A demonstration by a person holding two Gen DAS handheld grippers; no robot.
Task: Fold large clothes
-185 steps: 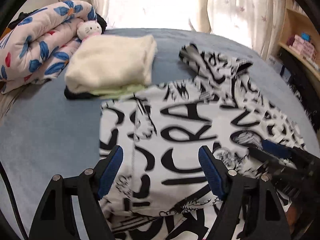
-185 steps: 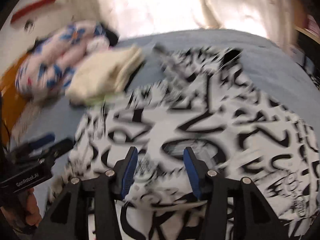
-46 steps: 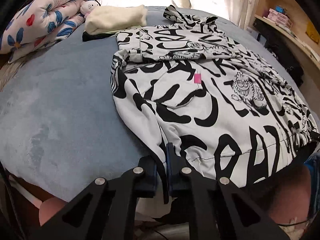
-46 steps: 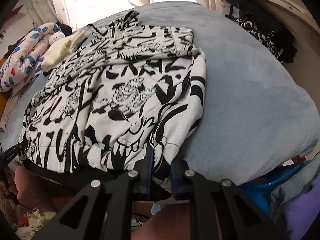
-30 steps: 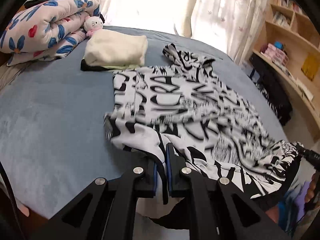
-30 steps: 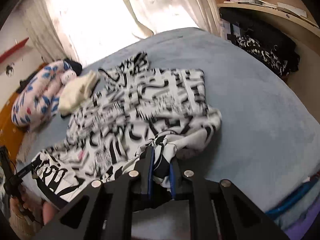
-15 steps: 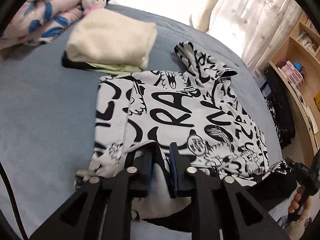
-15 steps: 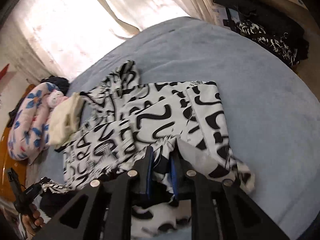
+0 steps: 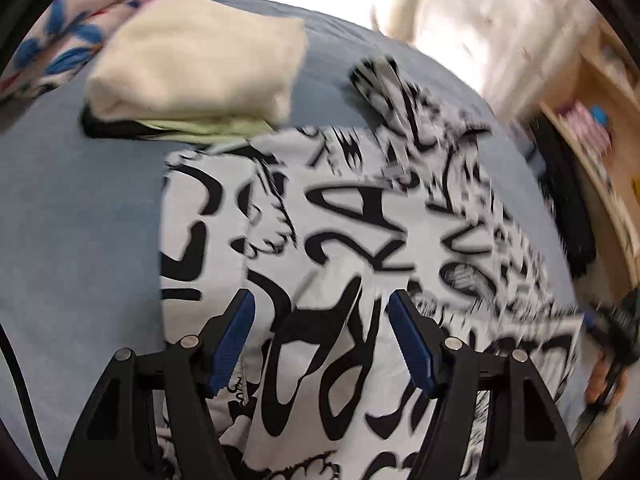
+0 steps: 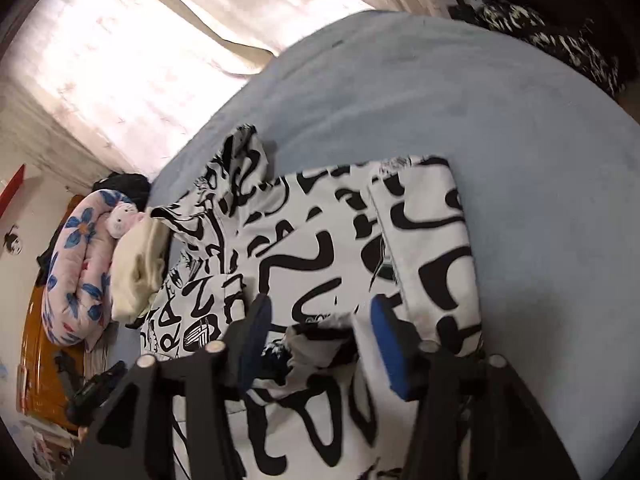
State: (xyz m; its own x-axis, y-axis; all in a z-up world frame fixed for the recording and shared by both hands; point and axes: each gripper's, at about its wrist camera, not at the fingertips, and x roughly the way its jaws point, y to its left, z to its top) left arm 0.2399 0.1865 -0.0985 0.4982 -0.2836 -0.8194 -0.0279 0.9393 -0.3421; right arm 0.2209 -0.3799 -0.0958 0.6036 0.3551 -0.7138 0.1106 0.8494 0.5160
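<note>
Both hems are let go: the left hand-held gripper (image 9: 320, 330) and right hand-held gripper (image 10: 316, 334) now stand wide, holding nothing; the black-and-white printed hoodie (image 9: 360, 216) lies doubled on the blue bed (image 10: 520, 120), bottom half folded up; smoothing likely follows.

The near hem of the black-and-white lettered hoodie (image 9: 360, 240) runs under the open jaws of the left gripper (image 9: 320, 332) and off the bottom edge; its print far right of the jaws is smeared by motion. Ahead and left, a dark item (image 9: 108, 128) beneath the folded cream garment (image 9: 200, 64) shows only as an edge. On the right gripper (image 10: 316, 340), the cloth bunched between the jaws is blurred
</note>
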